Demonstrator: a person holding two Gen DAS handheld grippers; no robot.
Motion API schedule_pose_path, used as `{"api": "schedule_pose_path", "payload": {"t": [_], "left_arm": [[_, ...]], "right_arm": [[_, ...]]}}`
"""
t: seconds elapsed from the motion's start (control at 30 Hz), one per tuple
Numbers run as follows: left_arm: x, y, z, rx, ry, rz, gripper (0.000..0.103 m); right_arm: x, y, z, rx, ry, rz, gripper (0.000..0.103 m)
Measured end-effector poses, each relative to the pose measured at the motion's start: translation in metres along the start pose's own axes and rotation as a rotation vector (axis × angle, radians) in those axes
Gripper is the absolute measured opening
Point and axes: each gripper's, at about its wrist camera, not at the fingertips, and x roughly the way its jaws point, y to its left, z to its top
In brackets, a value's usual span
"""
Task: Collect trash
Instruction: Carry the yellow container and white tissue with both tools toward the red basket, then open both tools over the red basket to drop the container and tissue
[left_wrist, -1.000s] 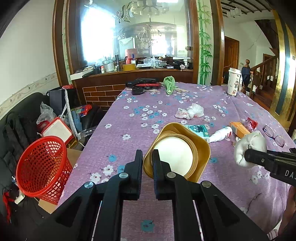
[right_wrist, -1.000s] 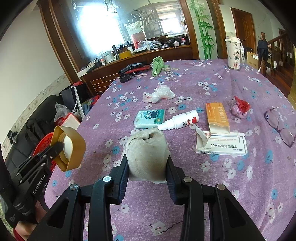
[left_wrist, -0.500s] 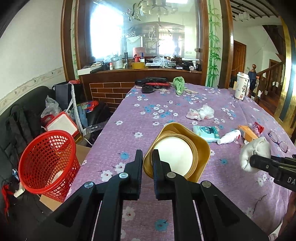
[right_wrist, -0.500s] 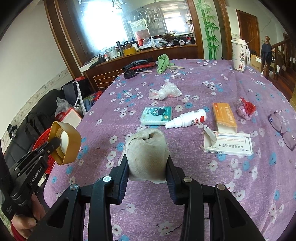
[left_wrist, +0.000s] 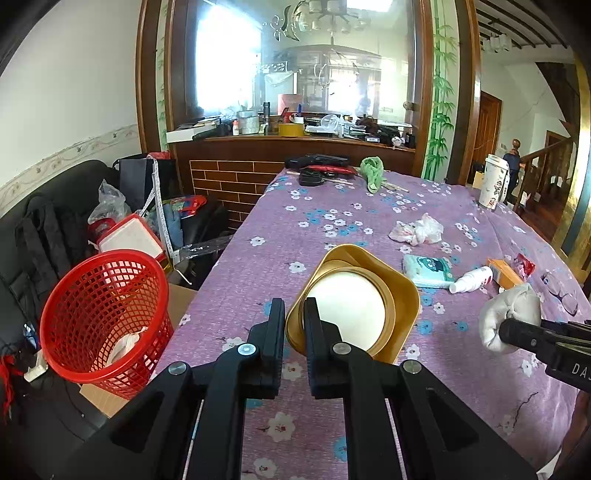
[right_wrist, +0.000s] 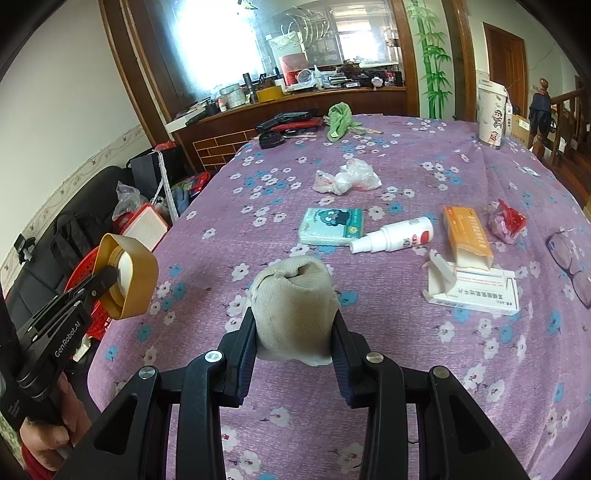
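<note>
My left gripper (left_wrist: 293, 317) is shut on the rim of a gold square bowl (left_wrist: 354, 306) with a white inside, held above the table's left edge; it also shows in the right wrist view (right_wrist: 125, 277). My right gripper (right_wrist: 293, 325) is shut on a rolled off-white cloth wad (right_wrist: 295, 306), held above the purple flowered tablecloth (right_wrist: 388, 369); the wad shows at the right of the left wrist view (left_wrist: 509, 317). A red mesh trash basket (left_wrist: 99, 317) stands on the floor left of the table, with some white trash inside.
On the table lie a crumpled plastic bag (right_wrist: 347, 177), a tissue pack (right_wrist: 332, 230), a white spray bottle (right_wrist: 395, 234), an orange box (right_wrist: 467, 232), an open white box (right_wrist: 472, 288), a red wrapper (right_wrist: 504, 221), glasses (right_wrist: 569, 258) and a green cloth (right_wrist: 340, 120). A black sofa (left_wrist: 44, 221) and bags crowd the floor at left.
Both grippers have risen and drawn back a little from the table, each keeping its load. The red basket now shows closer below the left gripper.
</note>
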Motion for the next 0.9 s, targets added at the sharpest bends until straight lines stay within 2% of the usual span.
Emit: {"api": "schedule_pose_path", "payload": {"t": [0.53,0.9], "left_arm": [[-0.003,0.042,0.002,-0.065,-0.017,0.043,0.010],[-0.012,0.119,0.012,-0.167,-0.046,0.159,0.010]], "right_arm": [[0.015,0.033,0.005,-0.065,0.028,0.028,0.040],[0.034,0.089,0.019,-0.143,0.079,0.134,0.040]]}}
